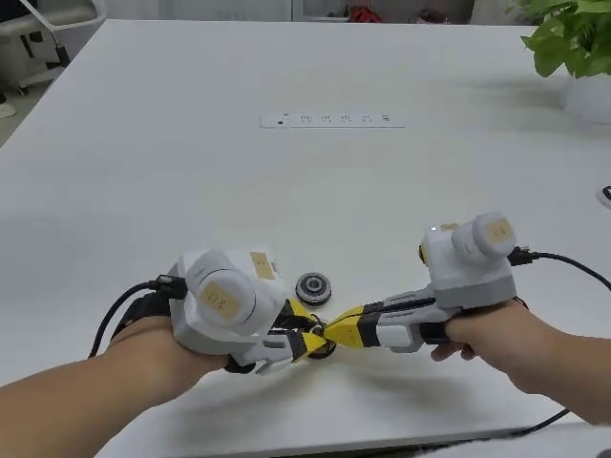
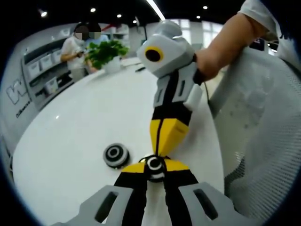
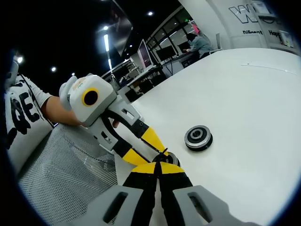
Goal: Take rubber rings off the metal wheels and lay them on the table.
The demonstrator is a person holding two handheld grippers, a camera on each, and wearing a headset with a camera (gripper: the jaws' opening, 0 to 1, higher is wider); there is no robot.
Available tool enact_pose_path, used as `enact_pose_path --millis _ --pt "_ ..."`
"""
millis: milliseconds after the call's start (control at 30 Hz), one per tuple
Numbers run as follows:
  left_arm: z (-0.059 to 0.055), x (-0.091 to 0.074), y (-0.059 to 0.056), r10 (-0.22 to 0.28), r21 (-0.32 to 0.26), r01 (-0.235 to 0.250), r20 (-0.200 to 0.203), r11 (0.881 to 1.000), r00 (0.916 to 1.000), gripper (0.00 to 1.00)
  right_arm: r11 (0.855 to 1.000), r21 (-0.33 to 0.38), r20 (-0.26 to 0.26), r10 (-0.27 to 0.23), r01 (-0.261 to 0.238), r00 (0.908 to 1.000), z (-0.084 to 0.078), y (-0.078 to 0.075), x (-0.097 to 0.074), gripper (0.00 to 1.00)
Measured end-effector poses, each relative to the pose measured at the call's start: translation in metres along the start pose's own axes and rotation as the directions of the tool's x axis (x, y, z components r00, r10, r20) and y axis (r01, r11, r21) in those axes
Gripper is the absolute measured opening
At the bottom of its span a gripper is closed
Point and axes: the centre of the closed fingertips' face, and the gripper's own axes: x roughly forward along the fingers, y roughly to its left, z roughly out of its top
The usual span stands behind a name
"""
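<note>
Metal wheel (image 2: 154, 164) sits clamped in my left tool (image 2: 157, 167) near the front edge of the desk (image 1: 382, 191); my right tool (image 3: 160, 167) is pinched narrow on its rubber ring (image 3: 170, 156), I judge. Peeling is the step in hand. Next I need a steady sideways pull with the wheel held firm. A second wheel (image 1: 313, 287) waits just beside.

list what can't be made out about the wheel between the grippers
- Head view: gripped wheel mostly hidden by left gripper and right gripper tips.
- Right gripper view: whether the shut jaws pinch its rubber ring, hidden behind them.
- Left gripper view: ring's seating too blurred to judge.
</note>
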Motion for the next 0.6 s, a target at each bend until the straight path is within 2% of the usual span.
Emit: enact_pose_path --millis 267,600 --pt "0.0022 -0.002 -0.0024 0.002 0.0 -0.002 0.005 1.0 1.0 0.14 1.0 -0.002 0.003 0.0 0.0 1.0 0.0008 -0.0005 -0.0002 0.0" --pt "0.0019 -0.0018 -0.001 -0.007 0.008 0.007 -0.008 1.0 0.9999 0.14 1.0 0.0 0.01 -0.001 0.001 1.0 0.0026 -0.0006 -0.0009 0.0"
